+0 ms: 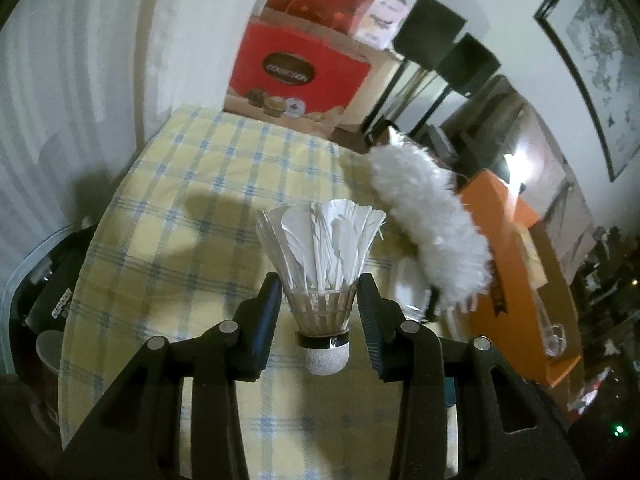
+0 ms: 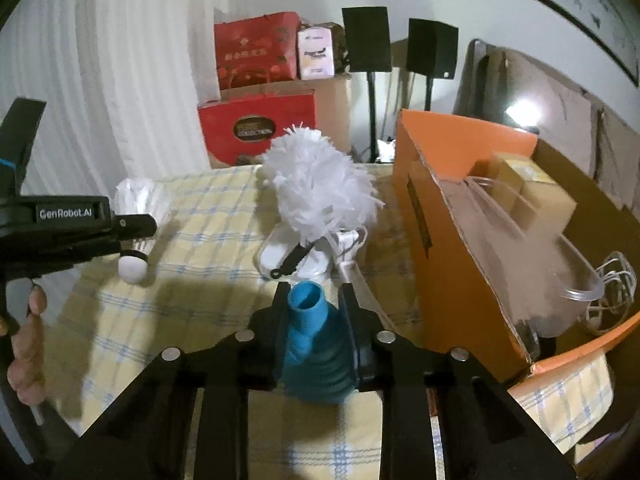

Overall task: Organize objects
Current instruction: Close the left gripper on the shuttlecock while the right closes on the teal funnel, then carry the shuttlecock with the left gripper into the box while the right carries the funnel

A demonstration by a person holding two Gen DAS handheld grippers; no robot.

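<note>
At the left, the left gripper (image 2: 132, 236) has its jaws clamped on the white feather shuttlecock (image 1: 320, 280), cork end down, lifted clear above the yellow checked table (image 1: 208, 184). Further right, the fluffy white duster (image 2: 320, 184) lies near the table's middle, its black handle toward the camera. The right gripper (image 2: 316, 304) has its jaws narrowed onto a teal ribbed funnel-shaped piece (image 2: 316, 340), just beside the open orange box (image 2: 460, 168) at the far right.

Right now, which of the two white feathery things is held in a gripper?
The shuttlecock: the left gripper clamps its feather skirt, cork end hanging down. The fluffy white duster lies on the checked tablecloth, held by neither gripper.
</note>
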